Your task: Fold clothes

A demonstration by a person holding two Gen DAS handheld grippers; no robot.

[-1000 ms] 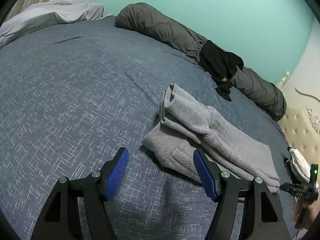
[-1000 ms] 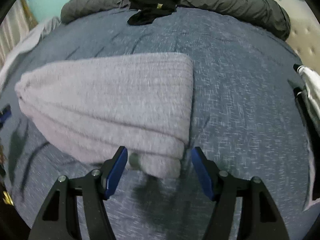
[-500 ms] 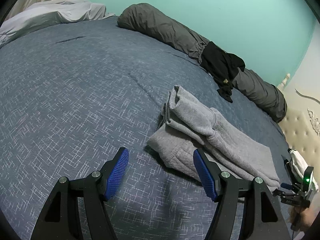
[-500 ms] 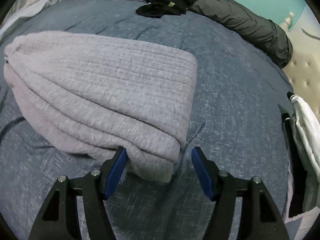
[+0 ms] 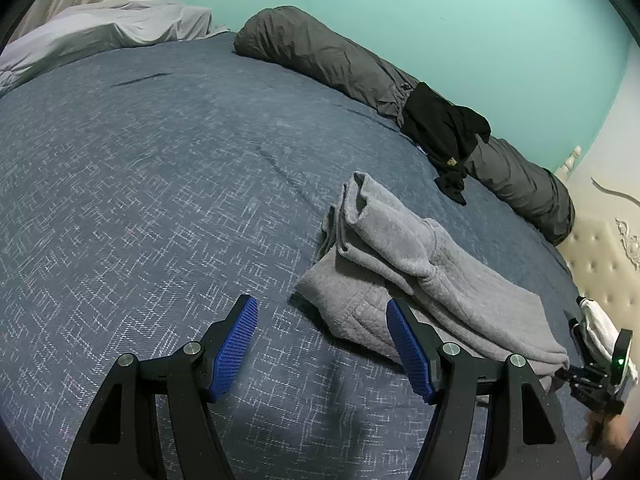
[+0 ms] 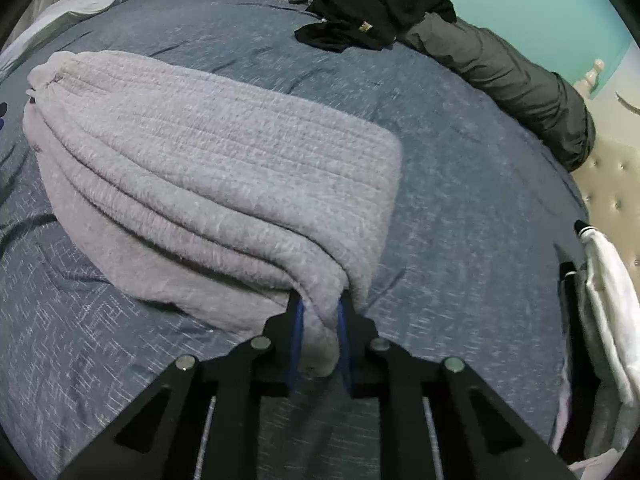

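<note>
Folded grey garment lies on the blue bedspread, its near corner pinched between the blue pads of the right gripper, whose jaws have just been closing onto the cloth. Left gripper hovers with jaws wide apart and nothing between them, just beside the garment's other end. Beyond lie a black garment draped over a dark grey rolled duvet, and a turquoise wall.

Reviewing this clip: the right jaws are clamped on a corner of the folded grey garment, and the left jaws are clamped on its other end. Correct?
Not quite. The left gripper is open over the bedspread, holding nothing, as the left wrist view shows. The right gripper does clamp the grey garment.
</note>
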